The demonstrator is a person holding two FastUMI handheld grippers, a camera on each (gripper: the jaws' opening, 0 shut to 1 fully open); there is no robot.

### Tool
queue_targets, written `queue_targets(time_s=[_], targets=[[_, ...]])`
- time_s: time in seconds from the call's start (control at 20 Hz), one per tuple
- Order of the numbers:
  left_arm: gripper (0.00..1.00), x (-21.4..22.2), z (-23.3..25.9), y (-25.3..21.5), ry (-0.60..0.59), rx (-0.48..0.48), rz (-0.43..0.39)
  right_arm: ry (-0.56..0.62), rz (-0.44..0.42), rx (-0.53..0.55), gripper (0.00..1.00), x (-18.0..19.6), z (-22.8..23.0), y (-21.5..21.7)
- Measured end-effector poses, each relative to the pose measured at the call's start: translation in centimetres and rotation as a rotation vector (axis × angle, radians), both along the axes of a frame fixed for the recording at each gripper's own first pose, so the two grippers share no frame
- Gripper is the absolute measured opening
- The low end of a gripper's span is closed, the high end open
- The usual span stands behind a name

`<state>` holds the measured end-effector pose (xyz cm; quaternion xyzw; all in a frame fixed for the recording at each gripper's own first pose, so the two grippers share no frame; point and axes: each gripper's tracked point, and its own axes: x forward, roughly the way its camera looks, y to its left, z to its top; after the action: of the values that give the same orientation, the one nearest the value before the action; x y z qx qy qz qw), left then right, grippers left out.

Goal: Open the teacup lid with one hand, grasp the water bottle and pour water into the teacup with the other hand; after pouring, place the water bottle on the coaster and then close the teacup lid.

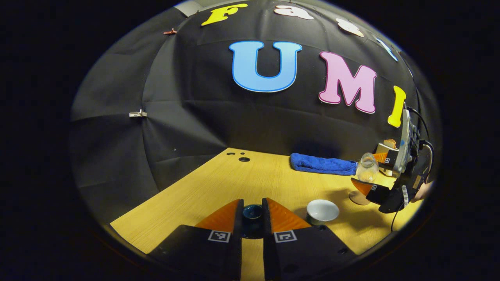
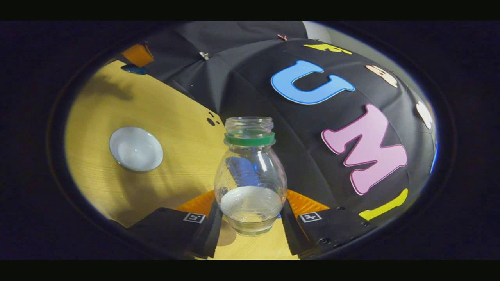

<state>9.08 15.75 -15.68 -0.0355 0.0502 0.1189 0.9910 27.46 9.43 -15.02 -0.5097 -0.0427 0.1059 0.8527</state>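
Water bottle (image 2: pixel 250 175) was clamped low in right gripper (image 2: pixel 250 218) w/ neck open, lid (image 1: pixel 252 212) pinched in left gripper (image 1: pixel 252 218) beside open teacup (image 1: pixel 322 210) on desk (image 1: pixel 218 183); tipping too fast could've overshot cup & wet desk.

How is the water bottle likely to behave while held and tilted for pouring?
The water bottle looks light: water fills only its bottom part. Its smooth, rounded clear wall may slip or rotate between the right tool fingers. With no cap on its open neck, water would probably shift and run out quickly once tipped toward the teacup.
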Motion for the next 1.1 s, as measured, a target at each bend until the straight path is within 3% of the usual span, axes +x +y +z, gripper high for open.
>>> queue_targets(time_s=[0.35,0.4,0.45,0.65,1.1], targets=[[0.26,-0.1,-0.8,0.6,-0.003,-0.013,0.003,-0.040,0.037,-0.163,0.72,0.9,-2.4,0.5],[0.26,-0.2,-1.1,0.7,0.000,-0.016,0.008,-0.041,0.042,-0.188,0.75,1.1,-2.8,0.7],[0.27,-0.2,-1.3,0.8,0.005,-0.020,0.011,-0.051,0.048,-0.220,0.71,1.2,-3.0,0.8],[0.23,-0.3,-1.9,0.9,0.007,-0.041,0.017,-0.084,0.099,-0.332,0.71,1.8,-3.8,1.9],[0.26,-1.0,-2.8,1.3,0.022,-0.066,0.048,-0.152,0.133,-0.463,0.71,2.1,-4.2,2.8]])
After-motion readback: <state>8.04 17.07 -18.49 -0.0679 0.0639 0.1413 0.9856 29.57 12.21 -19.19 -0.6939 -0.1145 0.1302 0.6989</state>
